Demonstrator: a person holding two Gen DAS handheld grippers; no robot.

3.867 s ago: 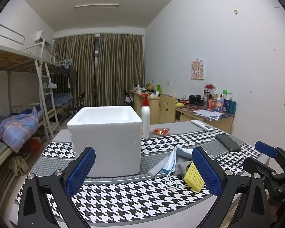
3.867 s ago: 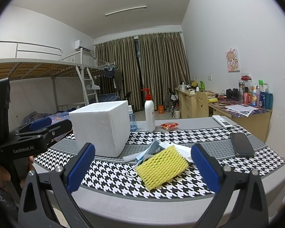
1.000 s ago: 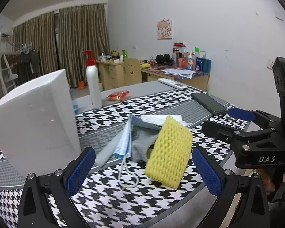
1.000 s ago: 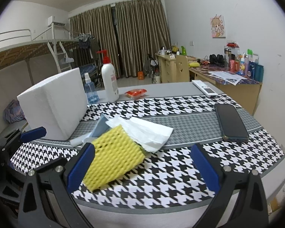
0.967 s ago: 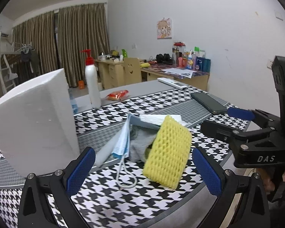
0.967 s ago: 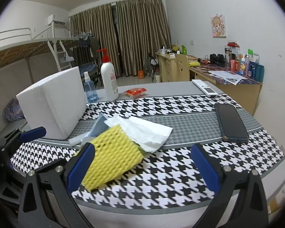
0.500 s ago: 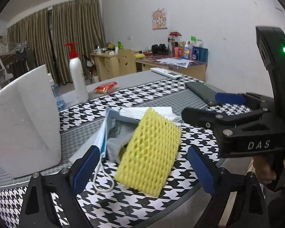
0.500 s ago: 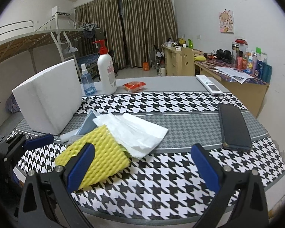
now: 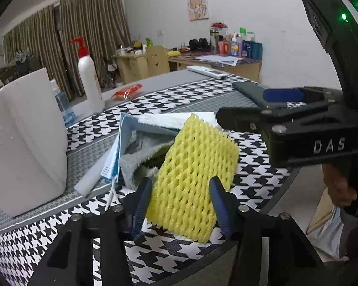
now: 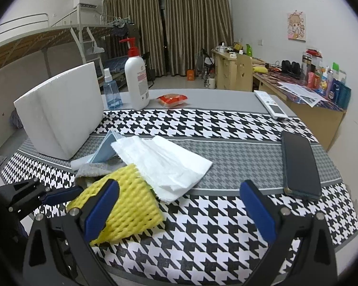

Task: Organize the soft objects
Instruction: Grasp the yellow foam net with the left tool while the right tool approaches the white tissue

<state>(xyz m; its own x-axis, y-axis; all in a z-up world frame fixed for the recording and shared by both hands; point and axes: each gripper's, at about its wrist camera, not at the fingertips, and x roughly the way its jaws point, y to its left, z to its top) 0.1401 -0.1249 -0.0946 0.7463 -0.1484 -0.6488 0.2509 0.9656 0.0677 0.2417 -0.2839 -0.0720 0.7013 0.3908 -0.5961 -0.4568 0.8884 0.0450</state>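
A yellow foam net sleeve lies on the houndstooth table near its front edge, on a pile with a grey cloth, a blue face mask and white tissue. My left gripper is closed on the near end of the yellow sleeve, blue pads pressing both sides. The sleeve also shows in the right wrist view. My right gripper is open and empty, to the right of the pile above the table. A white foam box stands left of the pile.
A pump bottle, a blue spray bottle and a red packet stand behind the pile. A black phone and a white remote lie to the right. The table edge is just below both grippers.
My left gripper has moved in and closed its jaws on the yellow sleeve. My right gripper has shifted slightly closer over the table and stays open.
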